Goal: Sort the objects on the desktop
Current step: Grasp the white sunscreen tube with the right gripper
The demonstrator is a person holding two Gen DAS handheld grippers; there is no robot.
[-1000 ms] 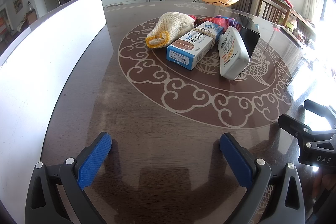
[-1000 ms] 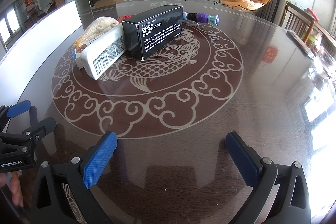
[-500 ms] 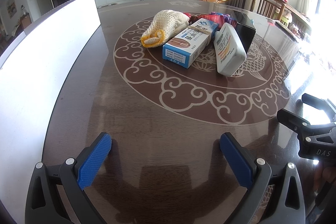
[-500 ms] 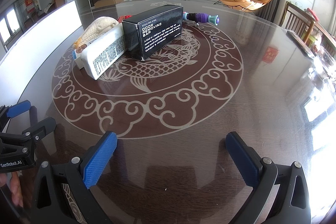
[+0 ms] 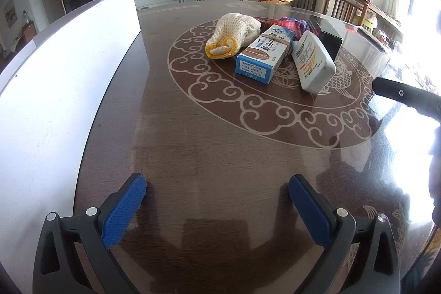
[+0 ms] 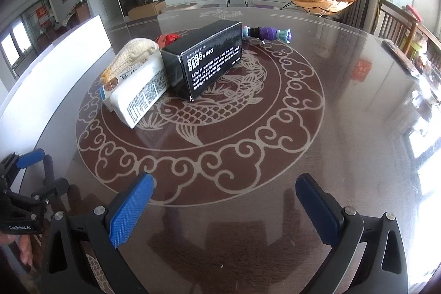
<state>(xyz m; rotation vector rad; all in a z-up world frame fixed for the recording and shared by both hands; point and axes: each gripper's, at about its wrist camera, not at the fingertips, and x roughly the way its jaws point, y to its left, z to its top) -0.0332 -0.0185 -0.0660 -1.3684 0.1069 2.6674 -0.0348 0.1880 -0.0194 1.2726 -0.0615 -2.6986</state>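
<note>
Operator: While the cluster is sitting at the centre of the tabletop (image 5: 209,156), what is lying where?

Technician: The blue-and-white carton (image 5: 261,54) is lying flat, touching the knitted mitt (image 5: 234,36) on its left and the white bottle (image 5: 312,61) on its right. The black box (image 6: 206,59) is resting against the bottle's far side. A purple toy (image 6: 268,33) is lying just behind the black box, and some red packaging is showing behind the mitt, mostly hidden.

Operator: How are the tools standing?

Technician: The left gripper (image 5: 217,208) is hovering over bare tabletop, well short of the cluster, jaws spread wide and holding nothing. The right gripper (image 6: 224,207) is doing likewise, fully parted and empty.

Operator: What is likely to go wrong?

Technician: The items are pressing against one another, so pulling any one out is risking dragging its neighbours. The bottle is looking smooth and rounded, so a pinch off its middle could squirt it sideways. The glossy tabletop is giving little friction, so a nudged carton may skate. The white panel (image 5: 63,90) along the left edge is limiting room on that side.
</note>
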